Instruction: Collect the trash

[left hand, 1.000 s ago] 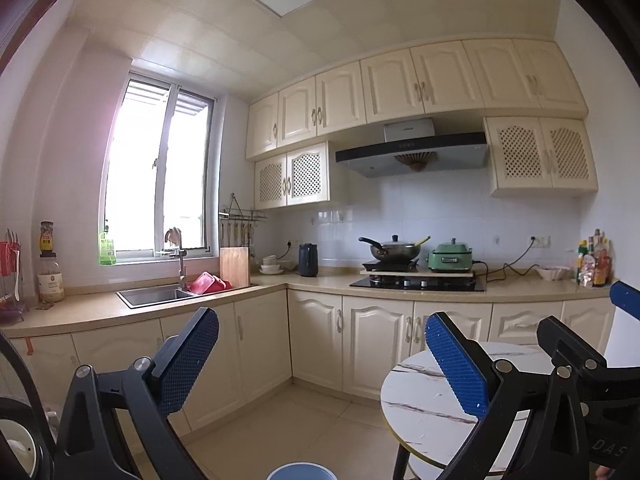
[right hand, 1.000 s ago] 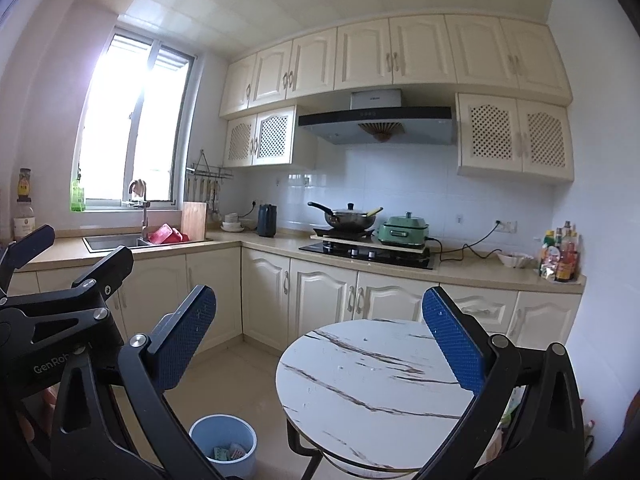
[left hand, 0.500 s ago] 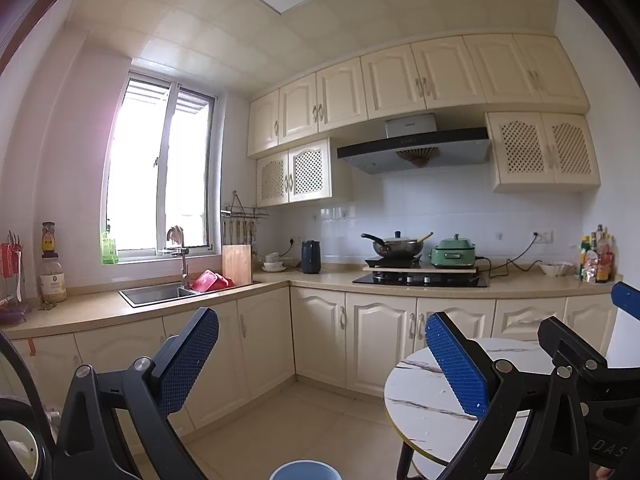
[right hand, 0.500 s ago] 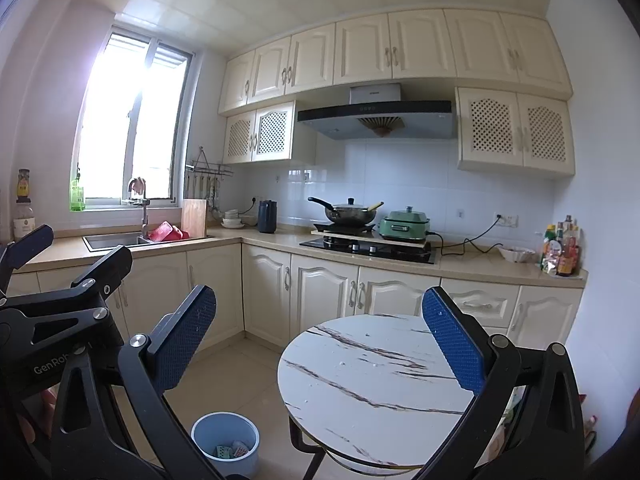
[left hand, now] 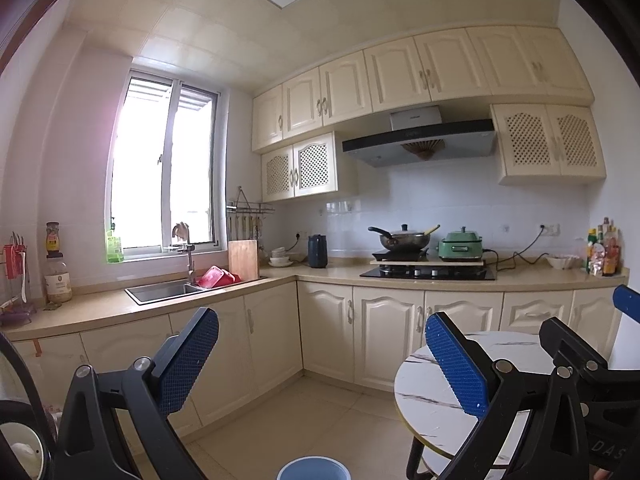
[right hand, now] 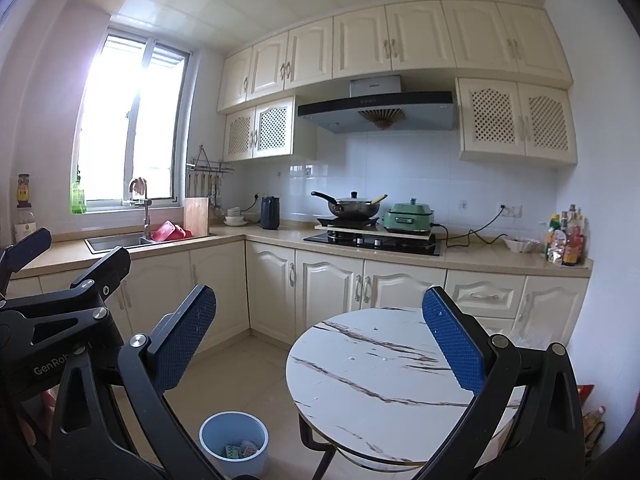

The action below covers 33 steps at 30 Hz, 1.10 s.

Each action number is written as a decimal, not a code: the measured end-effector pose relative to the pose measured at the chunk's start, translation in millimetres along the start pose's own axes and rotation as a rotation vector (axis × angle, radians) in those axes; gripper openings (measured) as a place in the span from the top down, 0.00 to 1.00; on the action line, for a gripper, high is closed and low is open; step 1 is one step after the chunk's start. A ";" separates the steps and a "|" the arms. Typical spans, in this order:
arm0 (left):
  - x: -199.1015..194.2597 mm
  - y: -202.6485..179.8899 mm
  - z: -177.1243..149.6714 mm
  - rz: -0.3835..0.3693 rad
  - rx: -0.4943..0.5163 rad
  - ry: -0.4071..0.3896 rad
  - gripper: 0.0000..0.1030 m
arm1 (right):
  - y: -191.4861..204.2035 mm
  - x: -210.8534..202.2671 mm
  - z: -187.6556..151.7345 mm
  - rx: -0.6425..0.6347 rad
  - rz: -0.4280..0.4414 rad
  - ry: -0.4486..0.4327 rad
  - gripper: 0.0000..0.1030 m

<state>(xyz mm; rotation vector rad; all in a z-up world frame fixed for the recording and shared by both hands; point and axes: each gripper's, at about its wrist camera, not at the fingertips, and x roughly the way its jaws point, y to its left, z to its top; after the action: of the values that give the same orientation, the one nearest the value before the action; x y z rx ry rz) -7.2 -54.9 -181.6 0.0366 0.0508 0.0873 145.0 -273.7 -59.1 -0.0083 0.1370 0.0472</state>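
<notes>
blue-padded black left gripper (left hand: 320,350) and blue-padded black right gripper (right hand: 318,332) both stand spread wide, grasping nothing. over the last second both views have risen slightly and drawn nearer the round white marble-pattern table (right hand: 360,364); the small pale blue plastic bin (right hand: 234,442) sits lower in the right wrist view, on the tiled floor just left of the table base. some scraps lie inside it, too small to identify. tabletop shows only a few tiny specks; no trash clearly visible there. judgement: approach phase, nothing collected in hand; next target not yet identifiable.
</notes>
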 end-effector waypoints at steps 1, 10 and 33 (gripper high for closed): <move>1.6 -0.4 2.3 0.002 0.001 0.000 0.01 | 0.8 0.5 0.1 0.001 0.001 0.000 0.00; 15.7 16.0 5.4 0.000 -0.001 0.003 0.01 | 1.1 2.9 -0.3 0.003 0.008 0.006 0.00; 29.4 36.4 6.5 0.002 0.007 -0.005 0.01 | 5.0 7.4 -3.1 0.006 0.017 0.018 0.00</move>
<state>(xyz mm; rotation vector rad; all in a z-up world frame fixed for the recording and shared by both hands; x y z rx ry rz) 19.2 -16.2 -175.1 0.0440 0.0457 0.0885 151.6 -268.4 -63.2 -0.0020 0.1551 0.0637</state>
